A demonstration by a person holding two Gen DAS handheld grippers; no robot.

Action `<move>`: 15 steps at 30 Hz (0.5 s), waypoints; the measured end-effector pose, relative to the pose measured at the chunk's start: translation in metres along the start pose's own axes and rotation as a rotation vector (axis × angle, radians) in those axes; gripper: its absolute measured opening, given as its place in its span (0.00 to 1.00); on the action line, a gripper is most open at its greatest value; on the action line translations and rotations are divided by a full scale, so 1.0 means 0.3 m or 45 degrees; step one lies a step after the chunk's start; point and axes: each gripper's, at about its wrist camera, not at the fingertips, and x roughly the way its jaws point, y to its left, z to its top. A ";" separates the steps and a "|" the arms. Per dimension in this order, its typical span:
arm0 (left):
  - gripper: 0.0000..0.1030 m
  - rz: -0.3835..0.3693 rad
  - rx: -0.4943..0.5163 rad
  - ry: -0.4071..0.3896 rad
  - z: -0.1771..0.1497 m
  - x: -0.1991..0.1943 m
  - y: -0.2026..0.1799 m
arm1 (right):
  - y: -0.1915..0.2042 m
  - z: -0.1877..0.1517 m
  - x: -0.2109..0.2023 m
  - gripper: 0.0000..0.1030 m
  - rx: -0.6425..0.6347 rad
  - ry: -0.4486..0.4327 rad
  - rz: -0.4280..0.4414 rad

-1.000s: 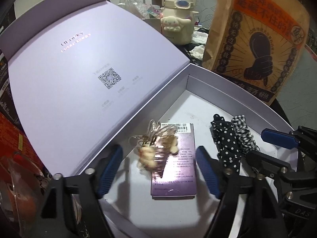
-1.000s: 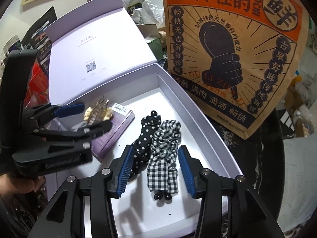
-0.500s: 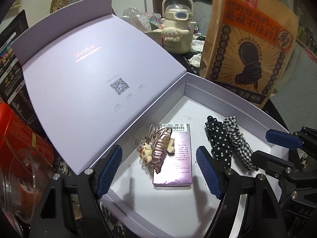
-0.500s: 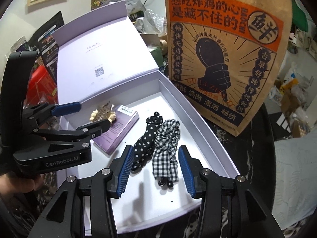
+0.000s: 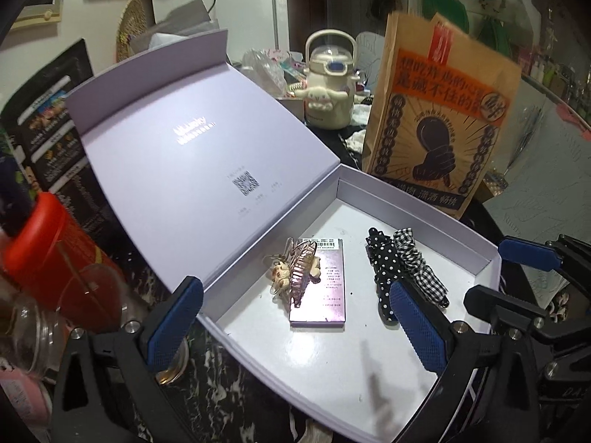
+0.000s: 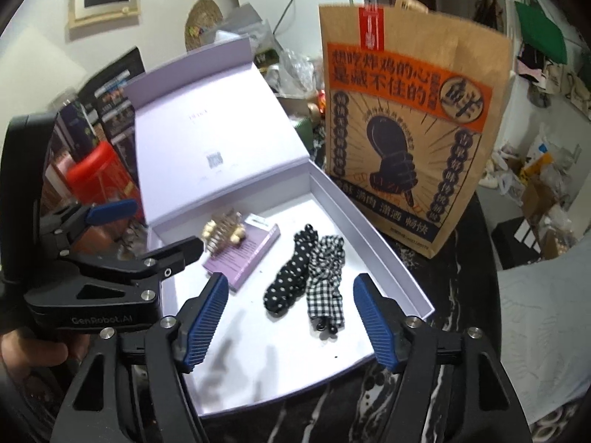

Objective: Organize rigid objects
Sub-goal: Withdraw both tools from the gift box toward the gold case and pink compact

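Note:
An open lavender gift box (image 5: 417,199) (image 6: 373,229) holds a purple packet (image 5: 325,288) (image 6: 251,254), a clear hair claw clip (image 5: 295,273) (image 6: 221,232) lying on the packet, a black polka-dot scrunchie (image 5: 384,269) (image 6: 291,277) and a black-and-white checked scrunchie (image 5: 421,269) (image 6: 325,280). My left gripper (image 5: 295,328) is open and empty above the box's near edge. My right gripper (image 6: 288,317) is open and empty, raised over the near end of the scrunchies. The left gripper also shows in the right wrist view (image 6: 147,225).
The box lid (image 5: 192,155) stands open at the left. A brown paper bag (image 5: 439,122) (image 6: 406,118) stands behind the box. A cream kettle-shaped bottle (image 5: 328,85), a red-lidded jar (image 5: 48,251) and clutter surround it on a dark marble table (image 6: 443,387).
Both grippers have pulled back and up from the box, so its contents look smaller and farther. The clip now rests on the packet. Both jaws stay open.

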 end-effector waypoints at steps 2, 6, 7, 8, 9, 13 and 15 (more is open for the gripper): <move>1.00 -0.005 -0.007 -0.014 -0.010 -0.009 0.007 | 0.008 0.001 -0.023 0.74 0.008 -0.010 -0.003; 1.00 -0.011 -0.018 -0.039 -0.025 -0.039 0.004 | 0.023 -0.004 -0.071 0.79 0.028 -0.044 0.000; 1.00 -0.012 -0.019 -0.040 -0.027 -0.037 0.002 | 0.029 -0.006 -0.083 0.81 0.030 -0.049 -0.005; 1.00 -0.011 -0.019 -0.045 -0.033 -0.055 0.004 | 0.035 -0.008 -0.094 0.84 0.030 -0.054 -0.013; 1.00 -0.009 -0.020 -0.052 -0.038 -0.067 0.005 | 0.041 -0.011 -0.106 0.84 0.028 -0.065 -0.017; 1.00 -0.006 -0.025 -0.077 -0.056 -0.125 0.012 | 0.065 -0.023 -0.159 0.86 0.018 -0.101 -0.023; 1.00 -0.013 -0.028 -0.091 -0.064 -0.156 0.014 | 0.074 -0.028 -0.184 0.86 0.014 -0.114 -0.011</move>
